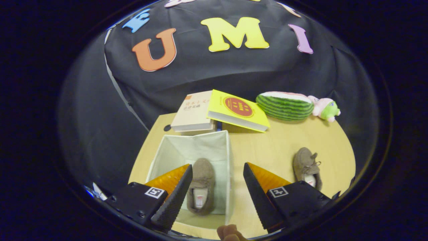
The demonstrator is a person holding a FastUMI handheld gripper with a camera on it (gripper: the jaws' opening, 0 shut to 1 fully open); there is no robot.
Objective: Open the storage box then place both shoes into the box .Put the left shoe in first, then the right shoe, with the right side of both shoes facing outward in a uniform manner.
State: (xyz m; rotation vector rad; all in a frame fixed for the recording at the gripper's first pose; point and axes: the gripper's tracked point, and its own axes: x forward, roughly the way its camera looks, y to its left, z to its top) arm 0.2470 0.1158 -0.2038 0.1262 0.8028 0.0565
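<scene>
Tongs (217,169) spread apart, empty, above the open storage box (214,140) holding one brown shoe (202,174); second shoe (306,164) on table (267,147), lower right.

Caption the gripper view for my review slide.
Hand-held gripper open above storage box holding one shoe; second shoe on table.

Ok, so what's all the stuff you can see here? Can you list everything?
storage box: one, pale cream fabric, open, on the table just ahead of the fingers
shoe in the box: one, brown, lying on the box floor
shoe on the table: one, brown, beside the box
books: two, beige and yellow, behind the box
watermelon plush: one, green striped, beside the books
small plush: one, pink and green, touching the watermelon
table: one, light wood
fingertips: person's, below the box
gripper: one, black and orange, open, holding nothing
</scene>
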